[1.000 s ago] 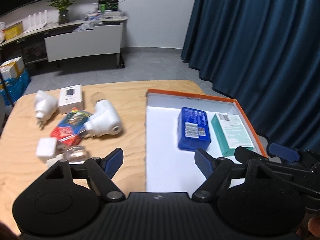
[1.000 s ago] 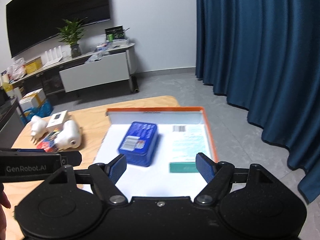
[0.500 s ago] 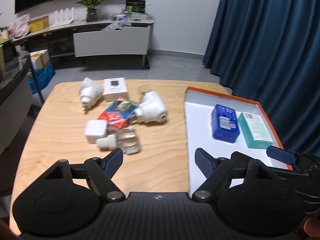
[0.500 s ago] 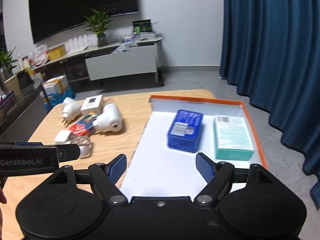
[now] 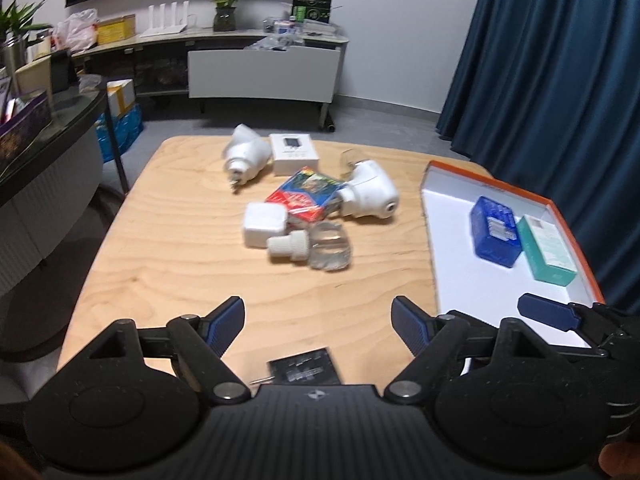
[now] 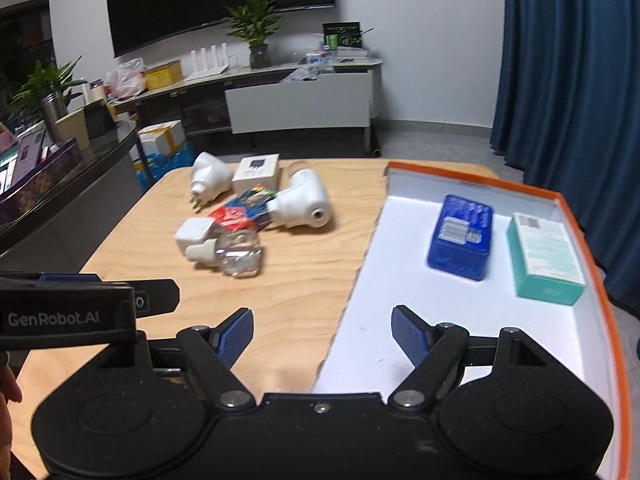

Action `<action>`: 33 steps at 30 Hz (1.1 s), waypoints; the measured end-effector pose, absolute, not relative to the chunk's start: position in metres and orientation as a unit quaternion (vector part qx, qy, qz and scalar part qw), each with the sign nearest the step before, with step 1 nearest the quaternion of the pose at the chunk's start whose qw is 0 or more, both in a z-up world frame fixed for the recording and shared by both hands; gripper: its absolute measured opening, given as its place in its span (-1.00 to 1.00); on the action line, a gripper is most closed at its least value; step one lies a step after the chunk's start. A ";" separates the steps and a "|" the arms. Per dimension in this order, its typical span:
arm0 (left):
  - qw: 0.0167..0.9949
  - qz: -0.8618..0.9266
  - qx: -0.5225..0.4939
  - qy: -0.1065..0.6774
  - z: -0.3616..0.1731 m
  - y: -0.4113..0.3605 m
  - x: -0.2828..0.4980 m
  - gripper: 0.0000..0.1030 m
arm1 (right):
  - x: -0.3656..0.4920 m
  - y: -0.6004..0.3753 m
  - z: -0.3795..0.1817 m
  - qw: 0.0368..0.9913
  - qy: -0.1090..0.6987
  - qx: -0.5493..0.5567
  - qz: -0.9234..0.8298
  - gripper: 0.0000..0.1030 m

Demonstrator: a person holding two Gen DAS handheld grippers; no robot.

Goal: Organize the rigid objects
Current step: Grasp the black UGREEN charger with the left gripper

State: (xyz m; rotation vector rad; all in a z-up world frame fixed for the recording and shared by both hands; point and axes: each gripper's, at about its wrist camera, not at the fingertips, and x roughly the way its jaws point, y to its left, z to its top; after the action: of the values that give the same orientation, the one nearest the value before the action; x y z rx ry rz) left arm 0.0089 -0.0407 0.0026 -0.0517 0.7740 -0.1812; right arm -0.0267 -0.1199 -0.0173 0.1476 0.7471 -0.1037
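Observation:
An orange-rimmed white tray (image 5: 448,240) (image 6: 592,248) lies on the right of the wooden table. It holds a blue box (image 5: 495,231) (image 6: 462,236) and a teal box (image 5: 547,248) (image 6: 544,259). A pile sits mid-table: a red-blue box (image 5: 306,197) (image 6: 244,208), white plug devices (image 5: 370,194) (image 6: 302,204), a white adapter (image 5: 262,224), a clear bottle (image 5: 316,245) (image 6: 232,254), a white box (image 5: 293,153). My left gripper (image 5: 318,322) is open and empty above the near table. My right gripper (image 6: 322,332) is open and empty over the tray's left edge.
A small black card (image 5: 304,368) lies on the table just under the left gripper. A dark counter (image 5: 36,140) stands to the left. A sideboard with plants (image 6: 296,96) stands behind, and blue curtains (image 5: 560,80) hang on the right.
Both grippers have pulled back and swung left from above the tray. The pile of objects has come into fuller view. Both stay open.

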 end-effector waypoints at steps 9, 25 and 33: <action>0.916 -0.077 -0.032 0.392 -0.011 -0.023 0.007 0.62 | -0.026 -0.116 -0.024 0.925 0.370 0.071 -0.047 0.75; 0.912 -0.068 -0.017 0.405 -0.048 -0.036 -0.001 0.51 | -0.025 -0.126 -0.031 0.922 0.373 0.083 -0.056 0.75; 0.920 -0.069 0.002 0.386 -0.051 -0.042 -0.003 0.28 | -0.018 -0.121 -0.037 0.920 0.380 0.081 -0.045 0.75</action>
State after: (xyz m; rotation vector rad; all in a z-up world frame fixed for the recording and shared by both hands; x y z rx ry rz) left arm -0.0025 -0.0417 -0.0506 0.0044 0.7942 -0.1427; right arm -0.0183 -0.1205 -0.0368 0.1668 0.7816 -0.0924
